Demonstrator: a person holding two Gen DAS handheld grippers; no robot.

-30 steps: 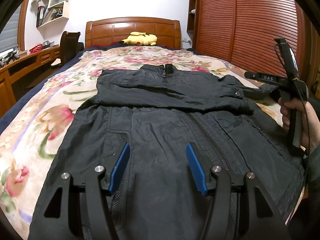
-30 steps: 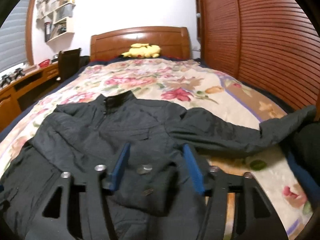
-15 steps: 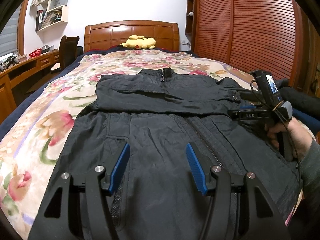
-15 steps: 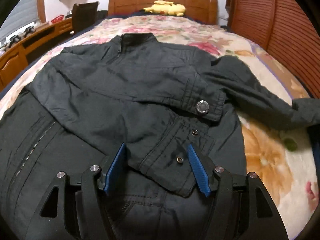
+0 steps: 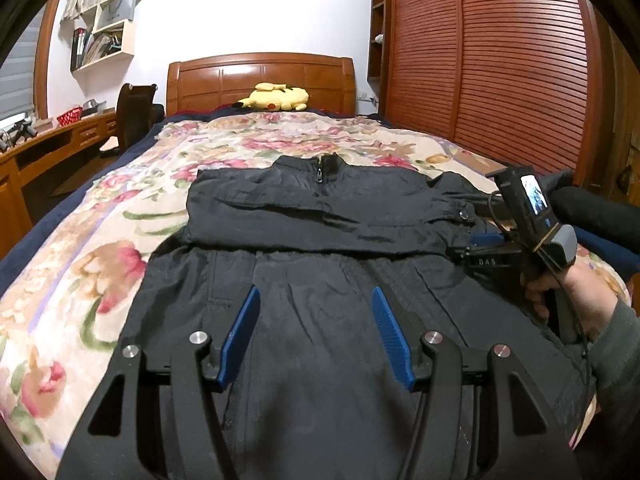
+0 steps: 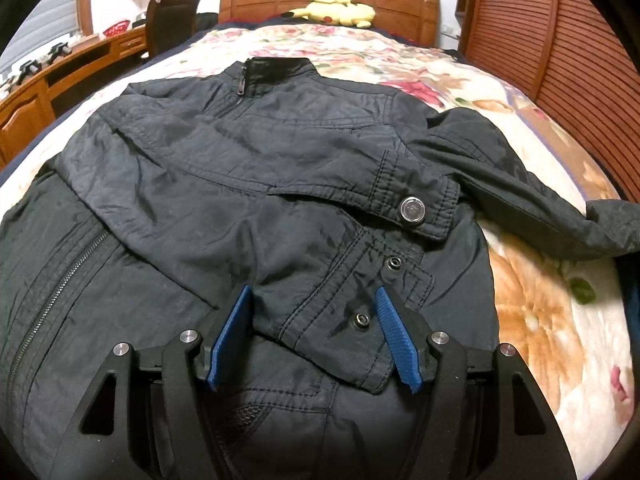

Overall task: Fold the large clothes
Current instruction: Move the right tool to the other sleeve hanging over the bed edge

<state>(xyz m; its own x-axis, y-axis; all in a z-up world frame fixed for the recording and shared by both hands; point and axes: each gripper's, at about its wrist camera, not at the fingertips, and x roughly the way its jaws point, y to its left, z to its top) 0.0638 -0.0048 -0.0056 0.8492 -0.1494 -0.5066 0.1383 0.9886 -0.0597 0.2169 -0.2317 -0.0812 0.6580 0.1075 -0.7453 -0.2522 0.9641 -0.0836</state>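
Our left claw [image 5: 316, 328] has black skeletal arms with triangular cut-outs, silver round screw heads at the pivots, and ribbed blue pads [image 5: 390, 336] lining its fingers. Our right claw [image 6: 316, 332] looks the same; from the left wrist view its black body reads "DAS", carries a small lit screen and a thin black cable. Our right hand [image 5: 576, 300] shows bare skin below a grey-green sleeve.

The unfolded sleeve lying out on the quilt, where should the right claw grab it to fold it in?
Grip the sleeve near its far end by the cuff, coming from above with the right claw open across its width. It lies flat and stretched away from the jacket body over the floral quilt, so holding the end should let the whole length swing back across the chest, over the other folded sleeve.
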